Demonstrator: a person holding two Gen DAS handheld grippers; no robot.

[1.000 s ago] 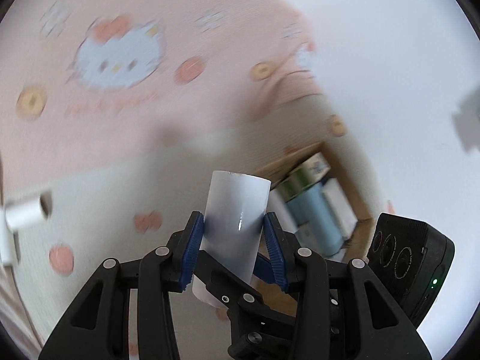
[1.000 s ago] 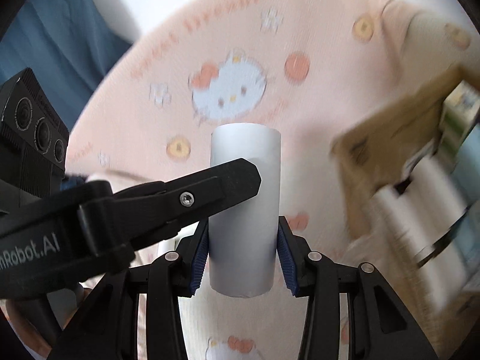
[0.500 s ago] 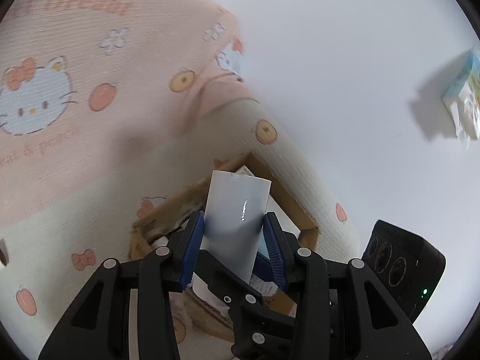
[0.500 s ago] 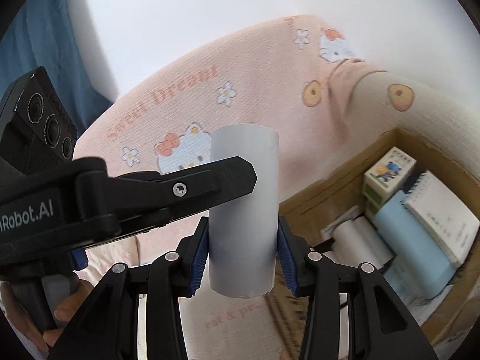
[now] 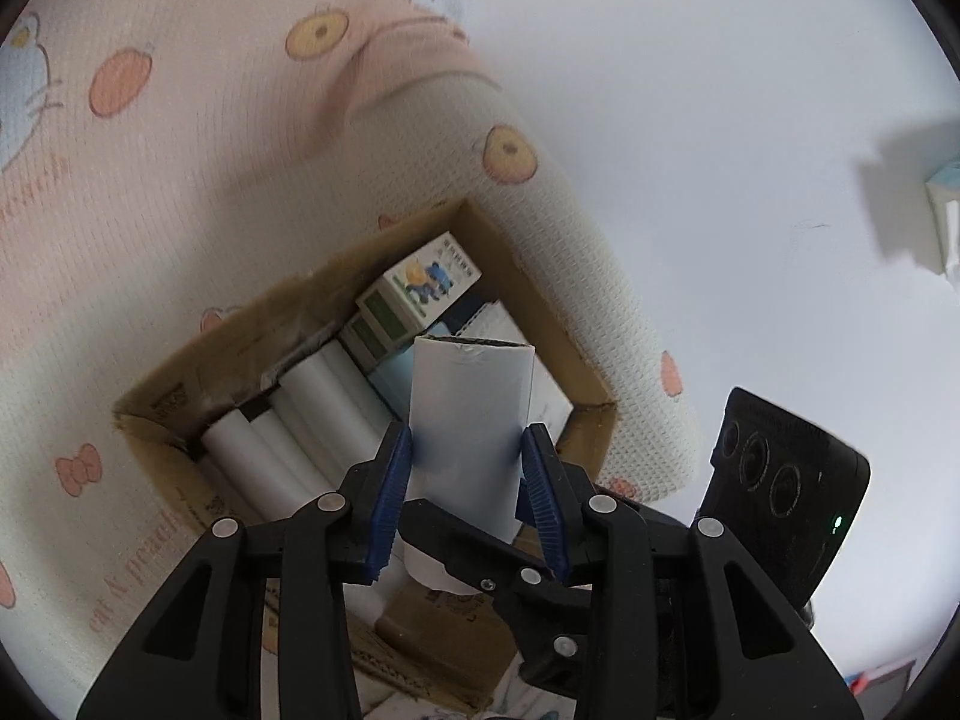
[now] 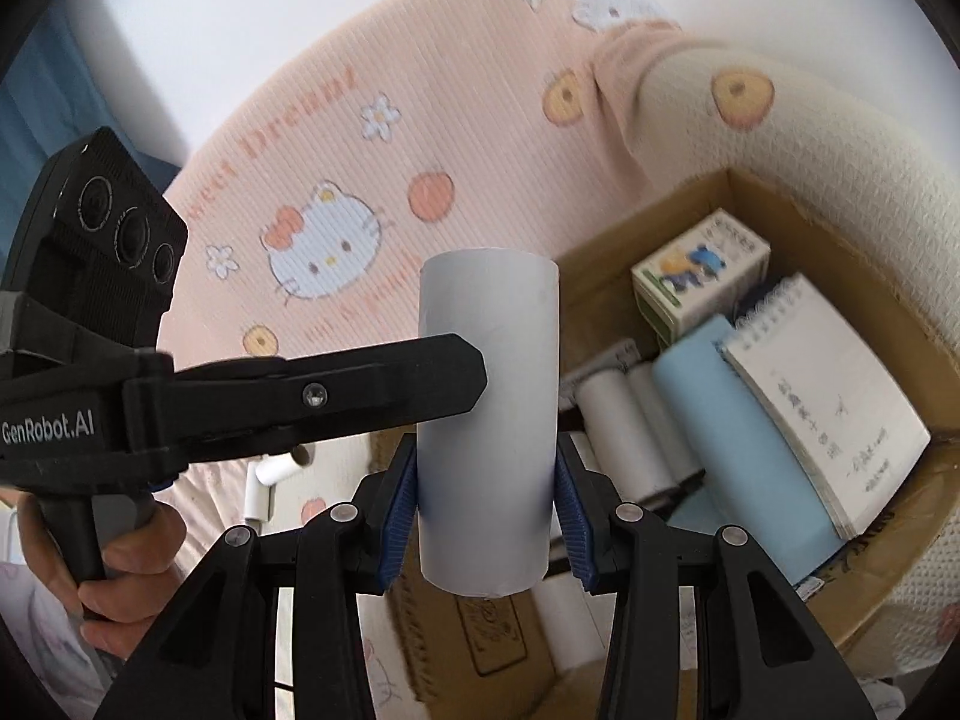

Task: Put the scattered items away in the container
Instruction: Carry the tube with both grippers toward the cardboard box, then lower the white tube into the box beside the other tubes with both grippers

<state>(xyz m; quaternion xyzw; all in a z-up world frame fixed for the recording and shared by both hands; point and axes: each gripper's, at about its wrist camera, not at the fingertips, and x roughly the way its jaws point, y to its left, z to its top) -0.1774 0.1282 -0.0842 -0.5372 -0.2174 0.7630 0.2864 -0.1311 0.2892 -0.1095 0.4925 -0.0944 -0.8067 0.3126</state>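
Both grippers grip one white paper roll, held upright above a brown cardboard box. In the left wrist view my left gripper (image 5: 467, 492) is shut on the roll (image 5: 474, 420), over the box (image 5: 180, 396). In the right wrist view my right gripper (image 6: 486, 504) is shut on the same roll (image 6: 489, 480), with the left gripper's finger (image 6: 360, 396) across its side. The box (image 6: 600, 264) holds several white rolls (image 6: 624, 432), a light blue block (image 6: 738, 420), a spiral notepad (image 6: 828, 396) and a small printed carton (image 6: 696, 276).
The box rests on a pink and cream Hello Kitty blanket (image 6: 336, 192). A small white roll (image 6: 270, 471) lies on the blanket at the left. A white wall (image 5: 750, 120) is behind, with a small pale package (image 5: 945, 222) at the right edge.
Both grippers carried the roll toward the box: the box moved from the frame edge to directly under the roll. The grip on the roll is unchanged.
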